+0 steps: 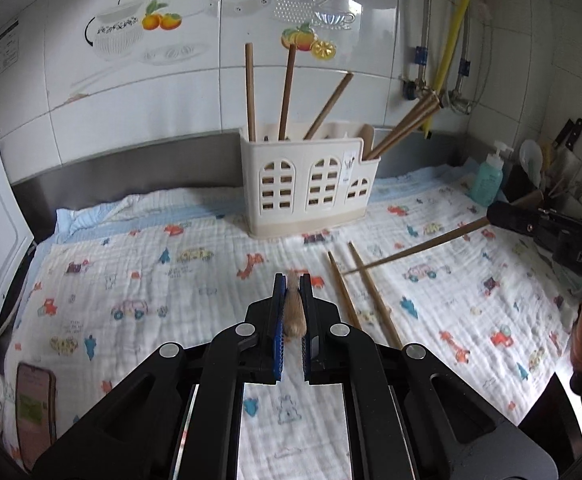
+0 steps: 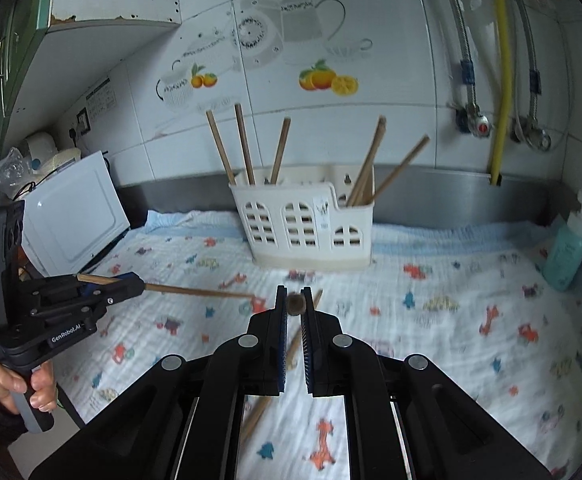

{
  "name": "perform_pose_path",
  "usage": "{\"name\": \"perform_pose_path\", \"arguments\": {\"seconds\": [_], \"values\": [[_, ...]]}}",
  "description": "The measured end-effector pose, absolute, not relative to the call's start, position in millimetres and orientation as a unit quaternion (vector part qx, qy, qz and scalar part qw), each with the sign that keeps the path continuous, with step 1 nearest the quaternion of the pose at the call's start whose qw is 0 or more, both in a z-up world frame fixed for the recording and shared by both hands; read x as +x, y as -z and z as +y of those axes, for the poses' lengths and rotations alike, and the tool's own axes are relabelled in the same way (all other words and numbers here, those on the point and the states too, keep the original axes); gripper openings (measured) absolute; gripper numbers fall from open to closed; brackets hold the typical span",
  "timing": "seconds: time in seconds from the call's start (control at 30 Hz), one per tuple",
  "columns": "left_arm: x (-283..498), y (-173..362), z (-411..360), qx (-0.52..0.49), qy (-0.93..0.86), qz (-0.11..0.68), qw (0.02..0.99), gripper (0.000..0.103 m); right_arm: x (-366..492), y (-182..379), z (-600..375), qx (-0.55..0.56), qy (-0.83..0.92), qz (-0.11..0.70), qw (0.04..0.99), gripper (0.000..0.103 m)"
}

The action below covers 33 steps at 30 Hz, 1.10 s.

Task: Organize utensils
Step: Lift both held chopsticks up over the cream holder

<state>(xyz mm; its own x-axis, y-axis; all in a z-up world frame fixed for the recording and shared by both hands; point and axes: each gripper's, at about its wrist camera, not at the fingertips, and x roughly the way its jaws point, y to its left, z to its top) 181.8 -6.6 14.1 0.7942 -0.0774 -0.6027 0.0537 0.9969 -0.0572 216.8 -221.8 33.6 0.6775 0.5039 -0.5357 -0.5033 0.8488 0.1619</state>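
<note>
Closest to the left wrist camera, the left gripper (image 1: 292,280) has its jaws nearly closed on a wooden chopstick (image 1: 293,307), which runs lengthwise between the blue pads and points forward past the fingertips. In the right wrist view this same gripper (image 2: 141,285) appears off to the left of the right jaws, with the chopstick (image 2: 195,291) sticking out horizontally over the cloth.

The right gripper (image 2: 294,292) also has its jaws drawn close, pinching another chopstick (image 2: 296,305) seen end-on as a round brown tip between the fingertips. From the left wrist view, that gripper (image 1: 491,214) sits to the right of the left jaws, its chopstick (image 1: 415,249) slanting down toward the cloth.

Just right of the left jaws, two loose chopsticks (image 1: 361,292) lie on the patterned cloth (image 1: 139,280), their far ends near the tip of the right gripper's chopstick; whether they touch is unclear.

Straight ahead of both pairs of jaws, well beyond them, a cream utensil holder (image 1: 309,188) with arched cut-outs stands upright on the cloth against the steel backsplash. Several chopsticks (image 1: 249,88) already stand in it, some upright in the left compartment, others leaning out to the right. Far right of the right jaws is a teal pump bottle (image 2: 567,252).
</note>
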Motion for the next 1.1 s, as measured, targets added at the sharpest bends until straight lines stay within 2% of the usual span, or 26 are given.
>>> {"name": "perform_pose_path", "arguments": {"seconds": [0.6,0.9,1.1], "values": [[238.2,-93.8,-4.0,0.02,0.059,0.259,0.964,0.005,295.7,-170.1,-215.1,-0.056,-0.259,0.22,0.939,0.006],[273.8,-164.9,-4.6,0.03,0.043,0.185,0.981,0.005,338.7,-175.1,-207.4,-0.057,-0.237,0.231,0.942,0.006],[310.0,-183.0,-7.0,0.03,0.019,0.164,0.986,0.005,355.0,-162.2,-201.2,-0.059,-0.237,0.248,0.938,0.006]]}}
